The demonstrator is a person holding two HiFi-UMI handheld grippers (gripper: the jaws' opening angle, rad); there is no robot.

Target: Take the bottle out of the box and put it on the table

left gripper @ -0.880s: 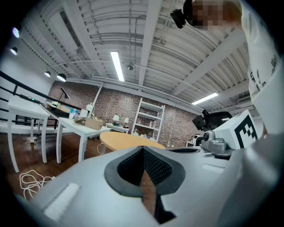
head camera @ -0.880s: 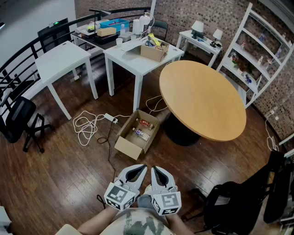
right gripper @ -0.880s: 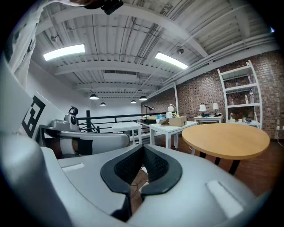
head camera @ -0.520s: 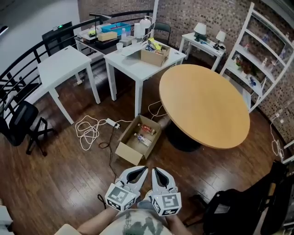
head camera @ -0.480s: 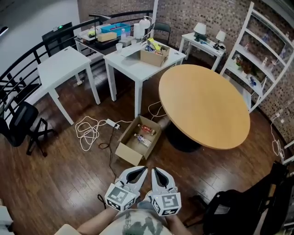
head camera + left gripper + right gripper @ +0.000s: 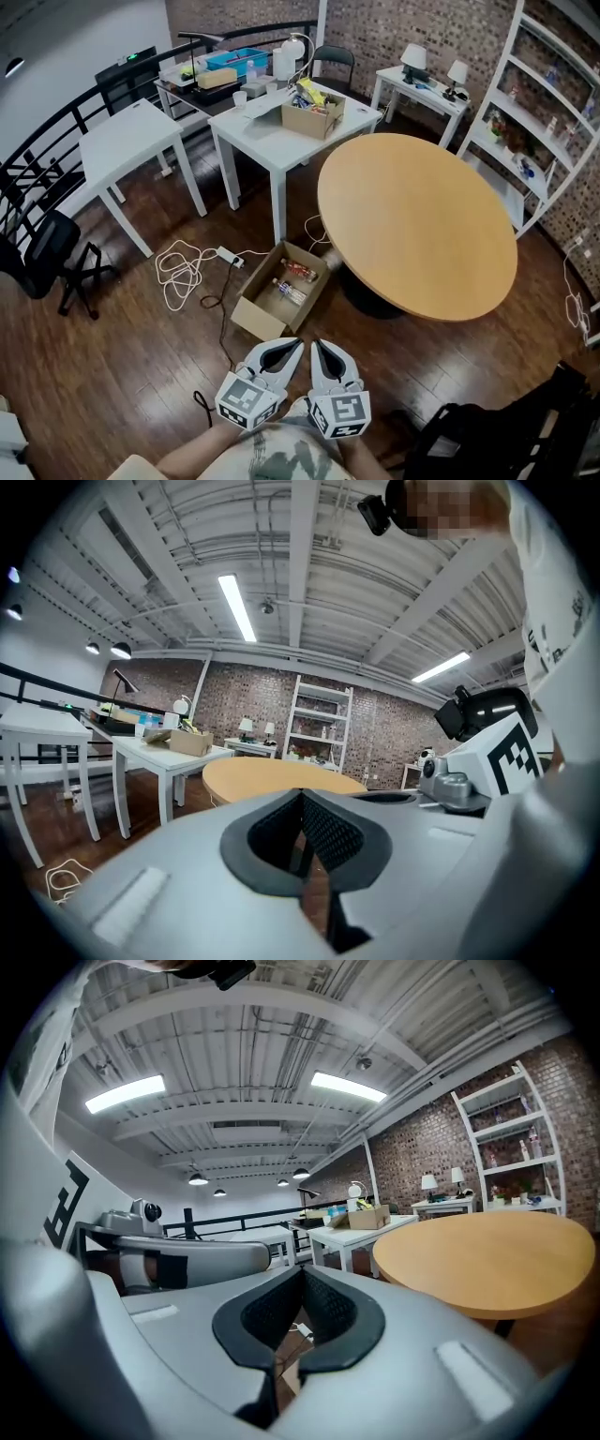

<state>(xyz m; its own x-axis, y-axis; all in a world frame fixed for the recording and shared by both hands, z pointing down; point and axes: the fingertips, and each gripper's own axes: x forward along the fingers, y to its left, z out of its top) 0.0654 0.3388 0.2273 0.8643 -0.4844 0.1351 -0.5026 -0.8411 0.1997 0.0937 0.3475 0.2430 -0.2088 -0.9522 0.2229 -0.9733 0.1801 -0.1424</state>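
An open cardboard box (image 6: 251, 317) lies on the wooden floor beside the round wooden table (image 6: 417, 220). Inside it lies a clear bottle (image 6: 288, 292), with a red packet (image 6: 298, 270) beyond it. My left gripper (image 6: 292, 344) and right gripper (image 6: 319, 345) are held side by side close to my body, short of the box, both shut and holding nothing. In the left gripper view the left gripper (image 6: 302, 803) points level over the room, with its jaws meeting. The right gripper (image 6: 302, 1279) looks the same in its own view, with the table (image 6: 487, 1265) at the right.
White cables and a power strip (image 6: 230, 255) lie on the floor left of the box. White square tables (image 6: 281, 127) stand behind, one bearing a second cardboard box (image 6: 314, 117). An office chair (image 6: 47, 258) is at the left, a shelf (image 6: 553, 122) at the right, a black bag (image 6: 487, 436) at lower right.
The head view has shifted a little: the box and round table sit slightly nearer and further left. Both grippers keep their place by my body, still shut.
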